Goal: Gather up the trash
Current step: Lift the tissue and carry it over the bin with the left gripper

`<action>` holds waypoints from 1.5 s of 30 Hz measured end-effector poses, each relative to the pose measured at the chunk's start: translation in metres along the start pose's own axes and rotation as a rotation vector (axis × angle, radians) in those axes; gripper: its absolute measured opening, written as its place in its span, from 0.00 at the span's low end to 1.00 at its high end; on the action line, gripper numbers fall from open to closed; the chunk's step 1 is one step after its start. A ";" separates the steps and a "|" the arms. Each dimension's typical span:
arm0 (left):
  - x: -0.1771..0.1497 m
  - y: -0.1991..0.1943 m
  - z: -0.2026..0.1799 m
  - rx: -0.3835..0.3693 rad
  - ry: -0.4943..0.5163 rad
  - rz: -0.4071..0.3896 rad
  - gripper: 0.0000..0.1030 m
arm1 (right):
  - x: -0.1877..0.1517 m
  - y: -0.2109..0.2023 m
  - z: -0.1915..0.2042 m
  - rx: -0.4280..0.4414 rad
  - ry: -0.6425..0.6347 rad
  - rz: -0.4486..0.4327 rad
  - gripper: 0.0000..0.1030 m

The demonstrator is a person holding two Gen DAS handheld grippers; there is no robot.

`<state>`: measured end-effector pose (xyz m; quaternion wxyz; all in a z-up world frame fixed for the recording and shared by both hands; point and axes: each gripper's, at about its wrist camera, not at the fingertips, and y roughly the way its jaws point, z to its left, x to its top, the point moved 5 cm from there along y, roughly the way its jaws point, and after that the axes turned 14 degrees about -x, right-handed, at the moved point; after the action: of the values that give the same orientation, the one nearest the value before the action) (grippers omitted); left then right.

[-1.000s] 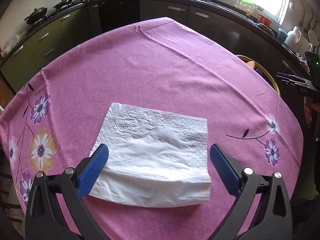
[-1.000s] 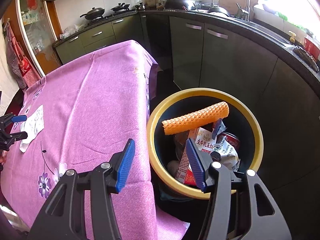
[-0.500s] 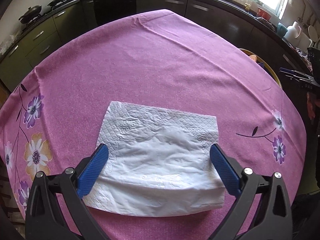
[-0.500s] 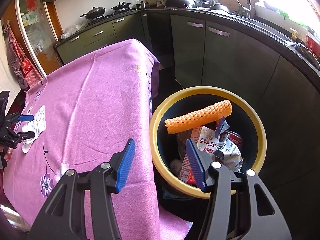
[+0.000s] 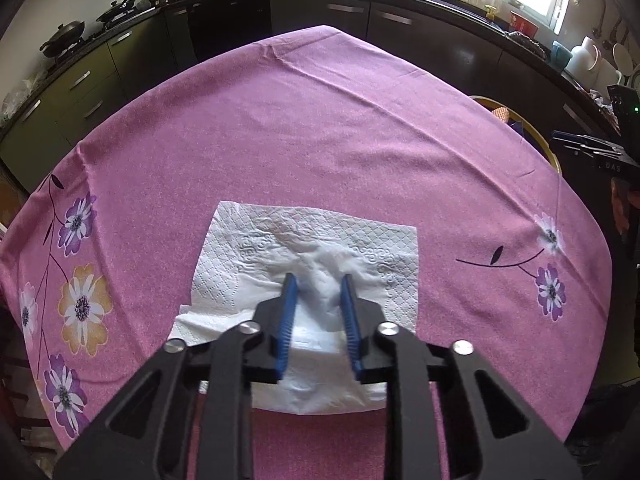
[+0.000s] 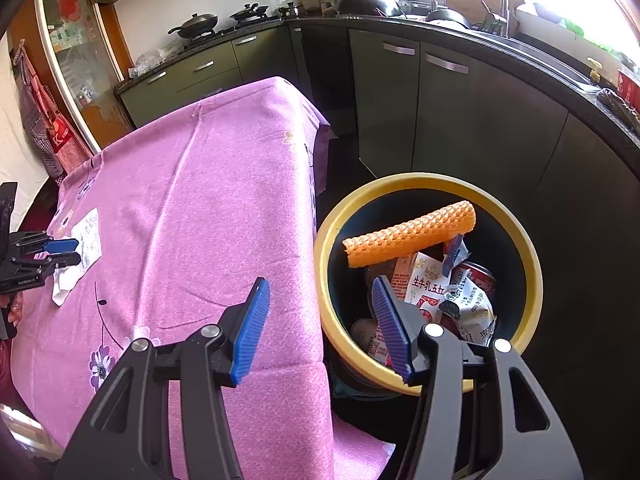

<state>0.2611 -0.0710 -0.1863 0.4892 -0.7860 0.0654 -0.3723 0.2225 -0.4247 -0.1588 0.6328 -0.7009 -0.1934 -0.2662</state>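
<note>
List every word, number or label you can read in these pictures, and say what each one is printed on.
"生牛乳五红": white carton in the yellow-rimmed bin.
"DAS": right gripper's black body, left-wrist view.
"K": red checked apron hanging at left.
Date print on the crumpled wrapper: too small to read.
Red can: label unreadable.

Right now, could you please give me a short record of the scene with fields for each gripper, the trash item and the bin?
left gripper: jaws have just been closing; pads now pinch the white napkin, bunching its middle
napkin position: lying on the pink tablecloth, not lifted
right gripper: open, nothing between its pads, hanging over the table edge and the bin
bin: yellow rim, on the floor beside the table
bin contents: orange foam net across the top, cartons and wrappers below
</note>
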 end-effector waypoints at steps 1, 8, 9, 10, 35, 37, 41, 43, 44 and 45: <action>0.000 0.000 0.000 -0.011 -0.005 0.001 0.05 | 0.000 0.000 0.000 0.000 -0.001 0.000 0.52; -0.001 -0.004 -0.012 -0.008 0.018 -0.015 0.00 | 0.001 0.000 0.000 -0.001 -0.003 -0.001 0.52; 0.000 -0.006 -0.014 -0.007 0.020 -0.022 0.00 | 0.001 0.000 0.000 -0.002 -0.002 -0.001 0.52; 0.002 -0.009 -0.017 -0.009 0.022 -0.029 0.00 | 0.001 0.000 0.000 -0.002 -0.001 -0.002 0.52; 0.083 -0.065 -0.120 -0.093 0.227 -0.143 0.00 | 0.001 -0.019 -0.029 -0.023 0.032 -0.039 0.52; 0.092 -0.061 -0.134 -0.113 0.257 -0.140 0.00 | 0.000 -0.021 -0.037 -0.035 0.044 -0.041 0.52; 0.110 -0.049 -0.162 -0.152 0.312 -0.131 0.01 | -0.004 -0.026 -0.055 -0.060 0.069 -0.043 0.52; 0.121 -0.041 -0.177 -0.168 0.345 -0.124 0.01 | -0.006 -0.028 -0.064 -0.069 0.081 -0.044 0.52; 0.128 -0.037 -0.184 -0.176 0.359 -0.122 0.01 | -0.007 -0.029 -0.069 -0.074 0.087 -0.045 0.52; 0.133 -0.033 -0.190 -0.182 0.369 -0.120 0.01 | -0.008 -0.030 -0.073 -0.079 0.094 -0.046 0.52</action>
<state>0.2238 -0.2531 -0.0435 0.3727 -0.7479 0.1402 -0.5311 0.1889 -0.4929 -0.1364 0.6068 -0.7074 -0.1687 -0.3208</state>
